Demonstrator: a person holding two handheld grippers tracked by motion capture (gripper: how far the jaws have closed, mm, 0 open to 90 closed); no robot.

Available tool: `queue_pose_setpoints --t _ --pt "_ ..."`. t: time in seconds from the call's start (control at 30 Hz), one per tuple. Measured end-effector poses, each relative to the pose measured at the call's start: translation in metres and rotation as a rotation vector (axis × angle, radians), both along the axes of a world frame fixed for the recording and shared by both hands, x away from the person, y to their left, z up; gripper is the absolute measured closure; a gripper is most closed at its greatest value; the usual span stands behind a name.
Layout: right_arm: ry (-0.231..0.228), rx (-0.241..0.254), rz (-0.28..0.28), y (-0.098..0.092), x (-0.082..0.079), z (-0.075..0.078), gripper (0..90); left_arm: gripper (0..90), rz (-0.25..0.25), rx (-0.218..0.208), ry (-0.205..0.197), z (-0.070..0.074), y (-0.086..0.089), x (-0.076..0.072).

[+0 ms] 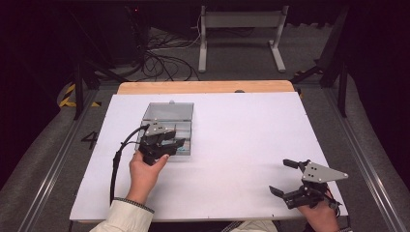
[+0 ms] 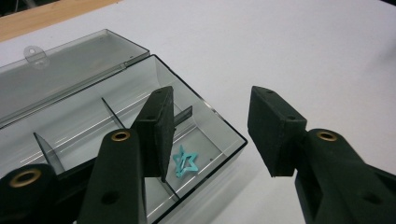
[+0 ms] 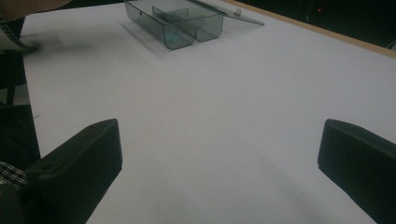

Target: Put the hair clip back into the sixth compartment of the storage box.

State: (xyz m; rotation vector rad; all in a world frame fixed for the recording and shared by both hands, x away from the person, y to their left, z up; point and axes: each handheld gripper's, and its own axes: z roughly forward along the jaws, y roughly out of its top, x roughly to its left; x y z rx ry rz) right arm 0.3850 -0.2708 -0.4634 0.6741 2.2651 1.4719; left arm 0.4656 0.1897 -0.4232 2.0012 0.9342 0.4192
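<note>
A smoky clear plastic compartment box (image 1: 183, 126) lies on the white table sheet with its lid (image 1: 168, 111) folded open toward the back. In the left gripper view a small teal star (image 2: 185, 161) rests in the box's (image 2: 84, 126) nearest end compartment. My left gripper (image 1: 176, 138) hovers over that end, open, with nothing between its jaws (image 2: 215, 126). At the front right my right gripper (image 1: 283, 177) stands wide open above bare sheet (image 3: 219, 154). The right gripper view has the box (image 3: 177, 21) far off.
The white sheet (image 1: 232, 145) covers the table, and a strip of wooden edge (image 1: 203, 87) runs along the back. Dividers split the box into several compartments. A metal stand (image 1: 239, 34) and cables lie on the floor beyond the table.
</note>
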Motion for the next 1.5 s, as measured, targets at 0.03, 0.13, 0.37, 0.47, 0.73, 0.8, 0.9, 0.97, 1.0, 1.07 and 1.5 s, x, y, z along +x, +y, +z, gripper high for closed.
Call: queue_pose_setpoints --t 0.03,0.13,0.37,0.47,0.73,0.8,0.9,0.97,1.0,1.07,1.5 --pt "0.0 0.0 0.0 0.0 0.0 0.0 0.7 49.7 -0.002 -0.01 0.001 0.001 0.001 -0.001" --pt "-0.002 -0.001 -0.001 0.0 0.0 0.0 0.7 45.5 0.0 -0.008 -0.01 0.004 0.004 -0.006" --pt "-0.001 -0.002 0.0 0.0 0.0 0.0 0.7 37.8 -0.017 -0.028 -0.038 0.009 0.009 -0.019" --pt "0.0 0.0 -0.002 0.0 0.0 0.0 0.7 34.3 -0.027 -0.041 -0.058 0.011 0.012 -0.027" --pt "0.001 0.001 -0.001 0.0 0.0 0.0 0.7 25.5 -0.048 -0.066 -0.114 0.017 0.024 -0.048" --pt "0.0 -0.001 -0.002 0.0 0.0 0.0 0.7 22.7 -0.047 -0.064 -0.131 0.018 0.027 -0.053" --pt "0.0 -0.003 -0.002 0.001 0.0 0.0 0.7 18.8 -0.046 -0.065 -0.149 0.019 0.031 -0.061" --pt "-0.001 -0.004 -0.001 0.001 0.0 0.0 0.7 17.4 -0.047 -0.074 -0.152 0.018 0.033 -0.066" --pt "-0.001 -0.004 -0.001 0.001 0.0 0.0 0.7 16.9 -0.048 -0.067 -0.163 0.019 0.035 -0.068" --pt "0.0 -0.004 -0.001 0.001 0.0 0.0 0.7 16.3 -0.048 -0.066 -0.176 0.018 0.038 -0.073" --pt "0.0 0.002 0.001 0.0 -0.001 0.0 0.6 14.0 -0.032 -0.058 -0.209 0.003 0.056 -0.103"
